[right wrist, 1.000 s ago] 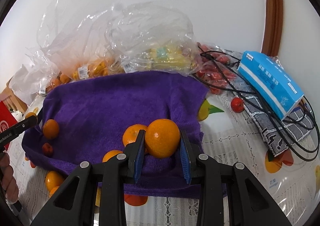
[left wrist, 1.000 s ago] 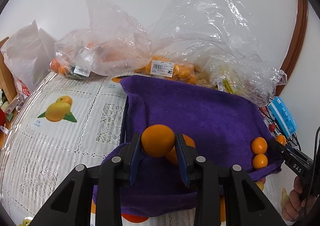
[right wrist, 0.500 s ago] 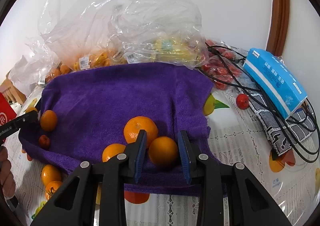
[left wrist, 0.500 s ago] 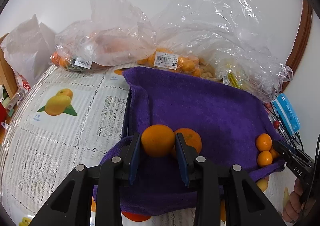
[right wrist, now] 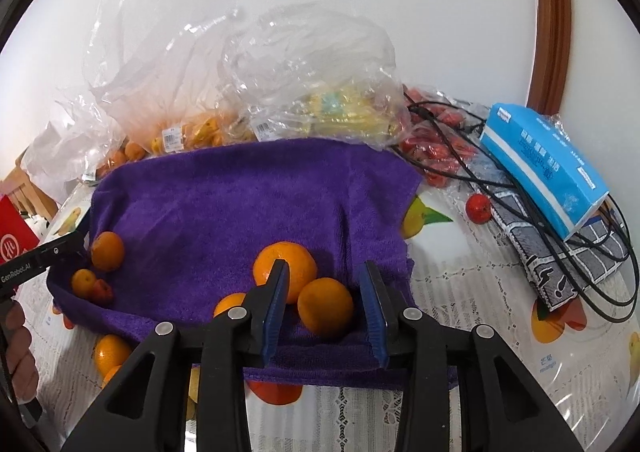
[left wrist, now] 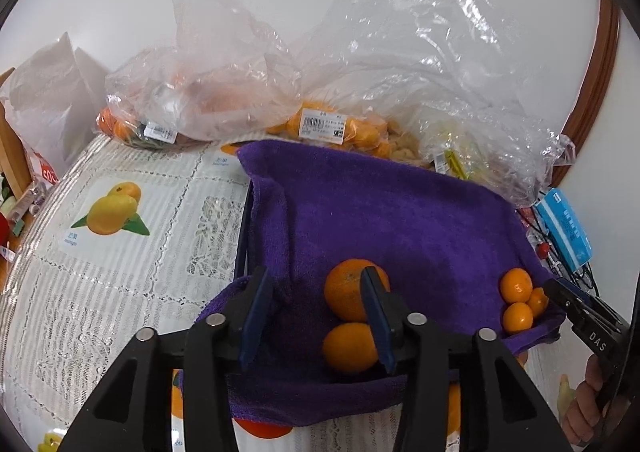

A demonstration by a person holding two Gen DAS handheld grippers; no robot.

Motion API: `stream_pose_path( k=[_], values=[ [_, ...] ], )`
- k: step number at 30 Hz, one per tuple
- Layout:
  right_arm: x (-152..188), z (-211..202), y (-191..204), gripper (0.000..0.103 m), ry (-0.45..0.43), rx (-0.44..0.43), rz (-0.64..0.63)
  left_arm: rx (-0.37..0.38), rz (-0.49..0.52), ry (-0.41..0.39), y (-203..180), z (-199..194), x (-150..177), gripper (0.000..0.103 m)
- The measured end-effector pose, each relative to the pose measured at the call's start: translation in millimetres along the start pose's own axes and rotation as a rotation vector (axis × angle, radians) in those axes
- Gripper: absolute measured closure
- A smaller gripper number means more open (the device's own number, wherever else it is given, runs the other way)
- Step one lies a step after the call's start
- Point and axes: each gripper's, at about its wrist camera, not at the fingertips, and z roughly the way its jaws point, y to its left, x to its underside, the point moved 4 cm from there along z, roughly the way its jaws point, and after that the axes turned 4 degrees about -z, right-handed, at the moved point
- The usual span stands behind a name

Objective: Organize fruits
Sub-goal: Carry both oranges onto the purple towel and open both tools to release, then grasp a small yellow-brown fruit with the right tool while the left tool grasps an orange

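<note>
6 oranges (right wrist: 325, 312) on 1 purple towel (right wrist: 224, 204), 1 tissue box (right wrist: 540, 176), 3+ plastic bags (right wrist: 316, 68)

Left tongs (left wrist: 316, 316) low over purple terry towel (left wrist: 400, 220), blue-padded jaws apart, just been opening, nothing pinched. Two round oranges: larger (left wrist: 346, 292) behind right jaw, smaller (left wrist: 348, 348) against its inner side. Three small oranges (left wrist: 518, 298) at towel's right edge, near right tongs' black tip (left wrist: 576, 306). Clear plastic produce bags (left wrist: 320, 92) behind. Lace-patterned surface cover (left wrist: 120, 252) at left.
</note>
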Motion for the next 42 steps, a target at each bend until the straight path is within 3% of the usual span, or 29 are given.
stream_pose_path(
  k=[8, 14, 24, 42],
  values=[
    [0, -12, 11, 0.059, -0.025, -0.068, 0.017, 0.016, 0.025, -0.052, -9, -14, -2, 0.055],
    [18, -32, 30, 0.062, -0.045, -0.081, -0.008, 0.011, 0.056, -0.098, -17, -26, -2, 0.055],
    [50, -23, 56, 0.072, 0.068, -0.114, -0.04, 0.032, 0.051, -0.12, -19, -36, -3, 0.055],
    [62, -8, 62, 0.074, 0.113, -0.086, -0.046, 0.06, 0.026, -0.119, -17, -40, -4, 0.055]
  ],
)
